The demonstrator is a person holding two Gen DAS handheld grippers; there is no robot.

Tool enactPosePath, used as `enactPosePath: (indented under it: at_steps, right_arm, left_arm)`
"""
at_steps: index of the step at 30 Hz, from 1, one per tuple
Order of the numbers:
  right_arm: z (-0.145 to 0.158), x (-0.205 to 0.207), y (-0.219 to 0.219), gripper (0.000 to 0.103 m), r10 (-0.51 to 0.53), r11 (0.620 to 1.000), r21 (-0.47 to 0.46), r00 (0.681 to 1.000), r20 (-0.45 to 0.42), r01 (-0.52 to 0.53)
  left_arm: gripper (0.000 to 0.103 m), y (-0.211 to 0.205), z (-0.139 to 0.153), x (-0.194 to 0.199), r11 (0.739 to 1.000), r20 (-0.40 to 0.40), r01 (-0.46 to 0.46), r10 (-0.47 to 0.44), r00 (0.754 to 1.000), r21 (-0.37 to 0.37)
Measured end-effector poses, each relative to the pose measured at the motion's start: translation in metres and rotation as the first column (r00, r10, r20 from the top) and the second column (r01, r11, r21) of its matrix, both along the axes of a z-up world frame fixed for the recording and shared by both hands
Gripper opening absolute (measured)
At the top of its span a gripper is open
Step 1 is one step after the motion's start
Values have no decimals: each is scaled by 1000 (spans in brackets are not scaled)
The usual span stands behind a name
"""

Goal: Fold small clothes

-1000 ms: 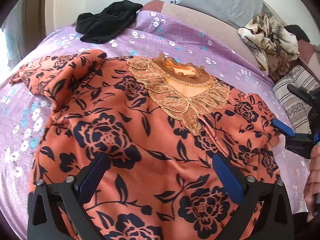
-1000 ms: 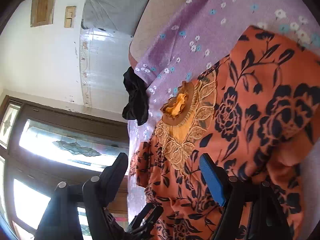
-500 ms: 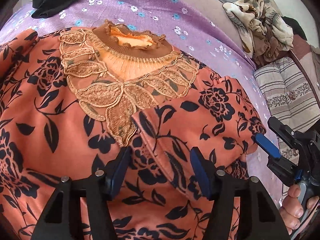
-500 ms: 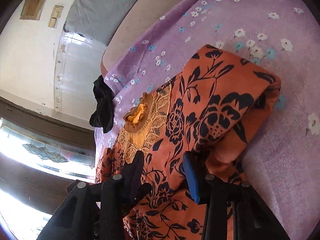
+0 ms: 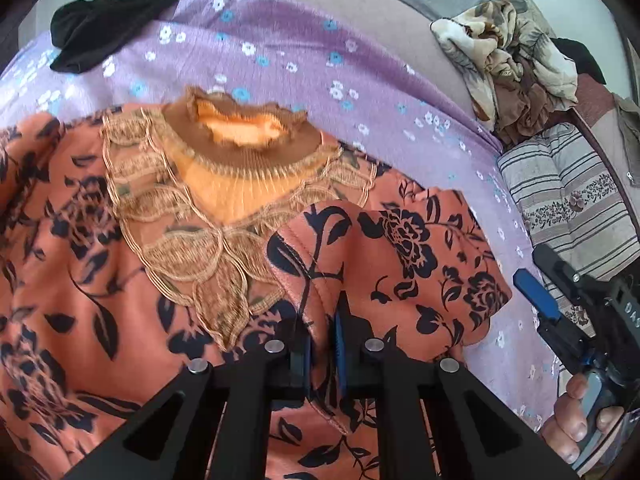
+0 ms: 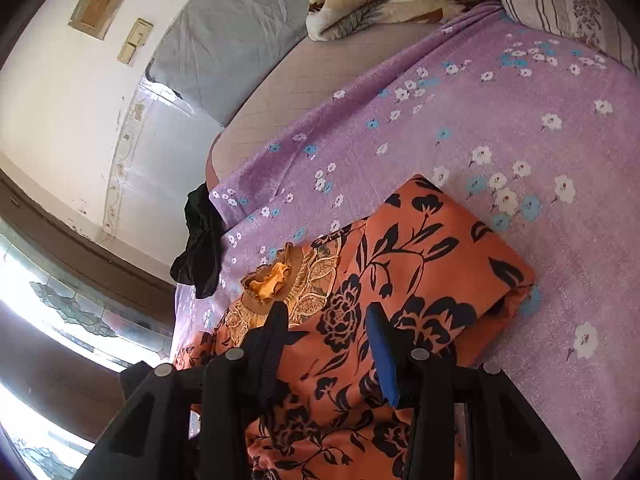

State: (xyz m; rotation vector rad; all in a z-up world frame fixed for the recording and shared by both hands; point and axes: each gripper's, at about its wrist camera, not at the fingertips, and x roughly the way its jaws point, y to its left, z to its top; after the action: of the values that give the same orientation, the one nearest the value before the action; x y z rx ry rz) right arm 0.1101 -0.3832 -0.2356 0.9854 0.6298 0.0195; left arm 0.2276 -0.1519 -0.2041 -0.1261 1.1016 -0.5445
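Plainly, no brand, label or legible writing shows on any item; pale marks on the right tool's body in the left view are too blurred to read.

One orange top with a black floral print and a gold lace collar (image 5: pixel 120 280) lies front-up on one lilac bedsheet with small white and blue flowers (image 5: pixel 280 52) covering the bed. Its sleeve (image 5: pixel 400 252) is folded inward over the chest, the cuff edge lying just beside the lace.

The left tongs (image 5: pixel 322 344) are pressed together, pinching a ridge of that sleeve fabric near the cuff. Half a second earlier they stood spread on either side of the same sleeve; a second ago they were wide apart over the flat body of the top.

The right tongs (image 6: pixel 328 340) are spread, holding nothing, with the folded shoulder of the top (image 6: pixel 420 248) between and beyond the two fingers; whether they touch the cloth cannot be told. They are wider apart than half a second ago. In the left view this tool (image 5: pixel 560 300) sits off the sleeve's outer edge, over the sheet.

Also counted: one black garment (image 5: pixel 116 12) bunched at the far edge of the sheet, one crumpled beige and brown patterned blanket (image 5: pixel 508 72), one striped pillow (image 5: pixel 572 192), and one grey pillow (image 6: pixel 232 40) against the wall.
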Motion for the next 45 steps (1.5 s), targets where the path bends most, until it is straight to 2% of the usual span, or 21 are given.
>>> enactPosePath:
  at_steps: [3, 6, 9, 11, 12, 14, 17, 18, 21, 23, 26, 29, 31, 34, 37, 42, 45]
  right_arm:
    - [0, -3, -3, 43, -18, 1000, 4, 1000, 1, 18]
    - [-4, -2, -6, 43, -24, 1000, 15, 1000, -11, 25]
    - [-8, 2, -4, 43, -7, 999, 32, 1000, -20, 8]
    - [-11, 5, -2, 43, 1, 999, 39, 1000, -30, 0]
    - [-13, 6, 0, 45, 7, 999, 44, 999, -33, -5]
    - [-14, 10, 3, 45, 30, 998, 53, 999, -36, -28]
    - [-13, 15, 13, 45, 69, 998, 18, 997, -29, -68]
    - [-13, 18, 17, 45, 91, 996, 13, 995, -28, -91]
    - [-21, 29, 32, 45, 158, 987, 11, 986, -54, -157]
    - [-31, 38, 41, 45, 199, 980, 23, 975, -94, -198]
    - [-60, 51, 53, 44, 245, 969, 49, 939, -242, -240]
    - [-59, 48, 52, 46, 234, 972, 56, 947, -221, -227]
    - [-48, 45, 53, 46, 226, 974, 22, 959, -173, -225]
    - [-40, 45, 62, 46, 231, 970, -44, 961, -155, -240]
    - [-44, 50, 71, 46, 257, 961, -58, 949, -180, -271]
    - [-50, 55, 77, 46, 267, 954, -83, 943, -199, -288]
    - [-49, 56, 77, 46, 264, 953, -102, 946, -188, -286]
  left_arm:
    - [10, 27, 33, 17, 997, 67, -39, 34, 997, 71]
    - [10, 66, 59, 38, 983, 121, -110, 92, 988, 149]
    - [10, 104, 70, 59, 937, 179, -185, 135, 974, 298]
    - [12, 131, 62, 71, 897, 160, -213, 162, 974, 387]
    - [15, 141, 56, 76, 876, 140, -223, 179, 974, 429]
    - [27, 161, 48, 81, 847, 100, -235, 213, 972, 477]
    - [47, 188, 51, 76, 839, 113, -271, 247, 962, 473]
    - [58, 200, 53, 75, 834, 122, -294, 269, 956, 466]
    - [61, 235, 57, 73, 806, 140, -377, 354, 925, 456]
    - [61, 267, 52, 75, 779, 121, -436, 430, 895, 452]
    - [61, 318, 41, 78, 728, 76, -537, 563, 823, 427]
    - [61, 364, 30, 76, 665, 35, -639, 682, 731, 387]
    - [61, 386, 24, 76, 642, -8, -694, 736, 677, 327]
    - [61, 405, 18, 79, 610, -75, -761, 789, 610, 220]
    - [61, 417, 11, 88, 555, -118, -821, 831, 543, 132]
    - [61, 435, -1, 112, 494, -156, -869, 861, 484, 32]
    - [61, 444, -8, 128, 473, -168, -881, 867, 470, -19]
